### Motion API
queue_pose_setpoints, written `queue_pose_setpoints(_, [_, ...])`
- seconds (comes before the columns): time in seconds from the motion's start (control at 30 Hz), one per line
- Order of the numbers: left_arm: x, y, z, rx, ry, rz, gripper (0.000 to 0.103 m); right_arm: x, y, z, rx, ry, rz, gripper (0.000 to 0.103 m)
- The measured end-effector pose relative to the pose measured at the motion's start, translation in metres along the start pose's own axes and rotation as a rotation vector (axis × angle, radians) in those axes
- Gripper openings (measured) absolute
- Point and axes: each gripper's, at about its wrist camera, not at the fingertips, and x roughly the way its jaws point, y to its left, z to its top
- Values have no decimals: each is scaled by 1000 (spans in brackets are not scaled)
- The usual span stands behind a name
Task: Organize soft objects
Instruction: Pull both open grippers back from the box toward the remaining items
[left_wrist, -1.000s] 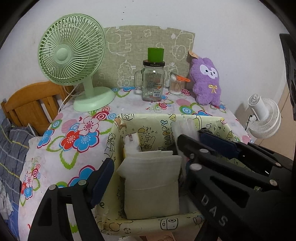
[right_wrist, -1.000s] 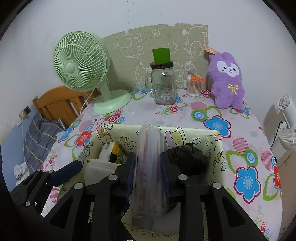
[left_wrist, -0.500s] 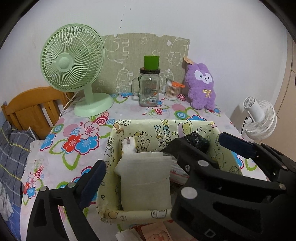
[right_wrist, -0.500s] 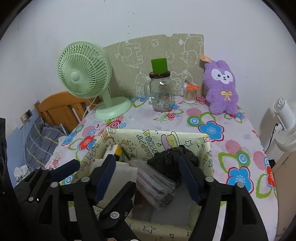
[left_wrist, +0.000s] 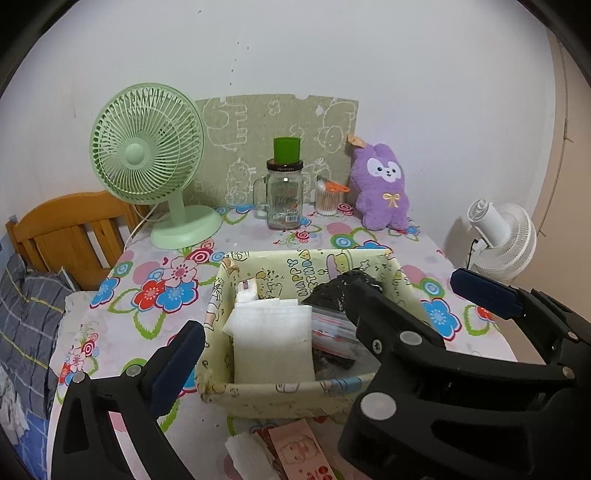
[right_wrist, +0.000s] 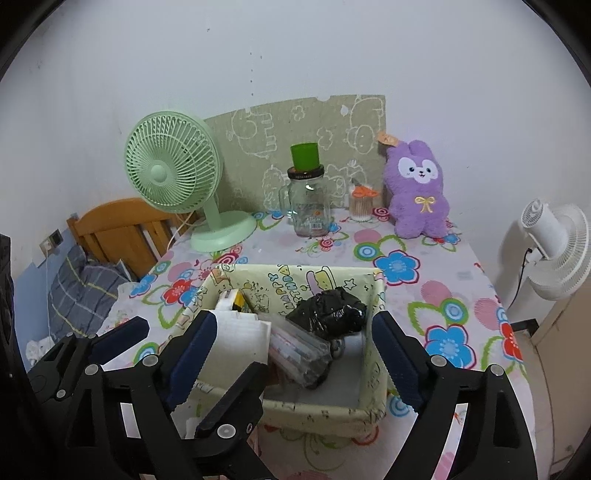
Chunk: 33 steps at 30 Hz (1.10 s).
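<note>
A yellow cartoon-print fabric basket (left_wrist: 280, 397) (right_wrist: 376, 362) stands on the flowered table. It holds white foam sheets (left_wrist: 271, 341) (right_wrist: 240, 334), a clear plastic packet (right_wrist: 299, 350) (left_wrist: 332, 332) and a crumpled black bag (right_wrist: 327, 315) (left_wrist: 328, 291). My right gripper (right_wrist: 290, 356) is open and empty above the basket's near side. My left gripper (left_wrist: 273, 354) is open and empty, held back from the basket. The right gripper's fingers (left_wrist: 484, 291) cross the left wrist view. A purple plush rabbit (left_wrist: 382, 188) (right_wrist: 417, 188) sits at the table's back right.
A green desk fan (left_wrist: 147, 155) (right_wrist: 173, 173), a glass mug jar with a green cup on it (left_wrist: 284, 192) (right_wrist: 308, 195) and a cotton swab pot (left_wrist: 327, 197) stand at the back. A pink packet (left_wrist: 301, 452) lies by the near edge. A white fan (right_wrist: 554, 240) stands right.
My right gripper opened and let the clear packet drop into the basket. Both grippers have pulled back and up from the basket.
</note>
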Motion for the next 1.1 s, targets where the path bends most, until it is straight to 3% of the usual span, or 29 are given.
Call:
queue_pose_setpoints(0.6, [-52, -12, -18, 24, -63, -22, 103, -59, 8, -18, -1, -65, -36, 96])
queue_pose_setpoints(1.1, [-64, -16, -50, 47, -51, -37, 103, -77, 13, -53, 4, -72, -88, 99])
